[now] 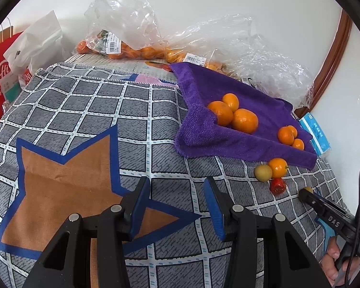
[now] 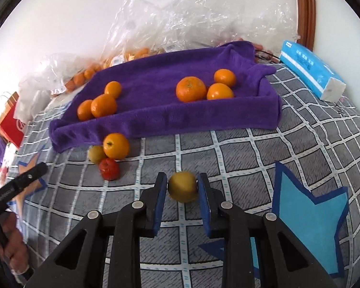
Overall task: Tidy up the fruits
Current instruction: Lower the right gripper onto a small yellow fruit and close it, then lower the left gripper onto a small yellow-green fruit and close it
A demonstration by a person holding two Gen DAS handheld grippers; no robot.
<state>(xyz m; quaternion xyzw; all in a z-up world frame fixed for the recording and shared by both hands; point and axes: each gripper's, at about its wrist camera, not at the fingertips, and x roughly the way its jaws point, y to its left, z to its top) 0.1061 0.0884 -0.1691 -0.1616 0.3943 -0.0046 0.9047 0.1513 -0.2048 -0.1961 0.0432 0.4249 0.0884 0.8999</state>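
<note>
A purple towel (image 2: 156, 76) lies on the checked cloth and carries two clusters of oranges, one to the left (image 2: 103, 104) and one to the right (image 2: 190, 88). In front of its near left corner sit a loose orange (image 2: 116, 145), a yellow-green fruit (image 2: 96, 154) and a red fruit (image 2: 109, 168), all touching. My right gripper (image 2: 182, 180) is shut on a second yellow-green fruit (image 2: 183, 186), its blue pads pressing both sides just above the cloth. My left gripper (image 1: 177, 184) hovers open over the cloth with nothing between its fingers, left of the towel (image 1: 228, 88).
Clear plastic bags (image 1: 122, 24) holding more oranges pile up against the wall behind the towel. A blue tissue pack (image 2: 309, 72) lies at the towel's right. A red paper bag (image 1: 0, 76) stands at the far left. The cloth bears an orange star (image 1: 67, 180) and a blue star (image 2: 309, 218).
</note>
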